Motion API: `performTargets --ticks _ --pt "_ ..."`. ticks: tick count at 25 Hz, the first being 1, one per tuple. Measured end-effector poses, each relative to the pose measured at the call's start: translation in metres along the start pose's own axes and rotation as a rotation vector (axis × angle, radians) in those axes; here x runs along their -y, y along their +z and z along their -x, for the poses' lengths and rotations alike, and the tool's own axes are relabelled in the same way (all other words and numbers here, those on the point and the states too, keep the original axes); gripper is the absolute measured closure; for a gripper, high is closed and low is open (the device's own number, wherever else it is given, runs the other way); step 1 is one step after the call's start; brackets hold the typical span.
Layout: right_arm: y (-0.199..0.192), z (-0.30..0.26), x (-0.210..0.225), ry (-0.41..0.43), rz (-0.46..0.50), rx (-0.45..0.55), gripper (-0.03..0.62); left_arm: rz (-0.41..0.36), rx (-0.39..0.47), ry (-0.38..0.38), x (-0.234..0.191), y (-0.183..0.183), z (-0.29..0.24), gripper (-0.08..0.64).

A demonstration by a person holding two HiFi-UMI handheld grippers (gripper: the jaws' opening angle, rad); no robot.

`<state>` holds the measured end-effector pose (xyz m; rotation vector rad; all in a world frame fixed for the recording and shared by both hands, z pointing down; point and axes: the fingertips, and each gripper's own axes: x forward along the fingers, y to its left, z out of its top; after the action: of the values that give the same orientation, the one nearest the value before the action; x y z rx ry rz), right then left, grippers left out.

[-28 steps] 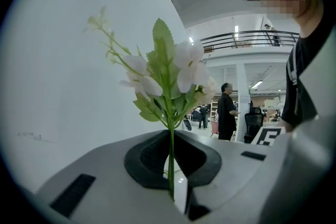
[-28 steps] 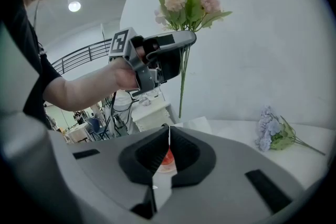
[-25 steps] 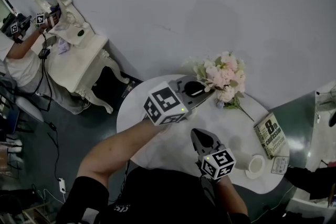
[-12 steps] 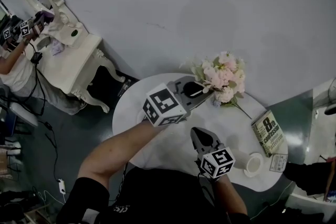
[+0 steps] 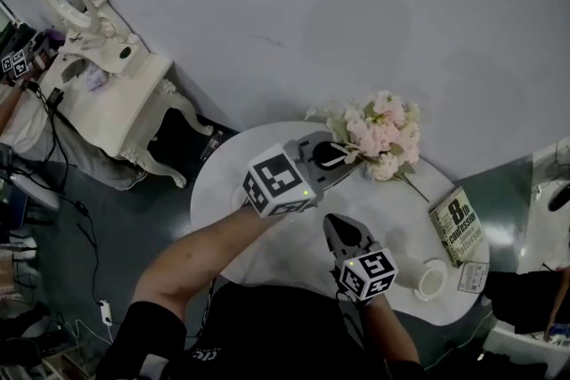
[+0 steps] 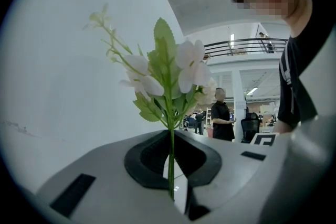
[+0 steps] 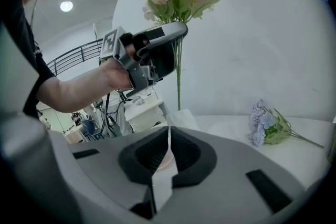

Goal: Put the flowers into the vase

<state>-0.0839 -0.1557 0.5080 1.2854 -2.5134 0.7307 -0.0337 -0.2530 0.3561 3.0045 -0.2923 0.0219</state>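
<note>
Past the left gripper [image 6: 171, 138] clamping the flowers [image 6: 178, 68], their stem vanishes

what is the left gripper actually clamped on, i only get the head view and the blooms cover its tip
Observer: The left gripper view shows the left gripper shut on one thin green flower stem, which stands upright between the pads.
Operator: anything lying behind that bunch
Observer: Yes. The right gripper view shows a lilac sprig lying on its side on the white table, apart from the held stem.
Operator: is the right gripper carrying anything
Observer: No. In its own view the right gripper is shut with nothing between the jaws.
</note>
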Motion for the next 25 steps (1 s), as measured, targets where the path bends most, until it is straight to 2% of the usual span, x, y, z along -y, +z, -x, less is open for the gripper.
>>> performTargets --ticks 25 --pt "-0.013 -0.012 0.001 0.006 -0.015 -0.031 0.566 0.029 0.013 -0.011 -0.005 -0.029 0.009 0.541"
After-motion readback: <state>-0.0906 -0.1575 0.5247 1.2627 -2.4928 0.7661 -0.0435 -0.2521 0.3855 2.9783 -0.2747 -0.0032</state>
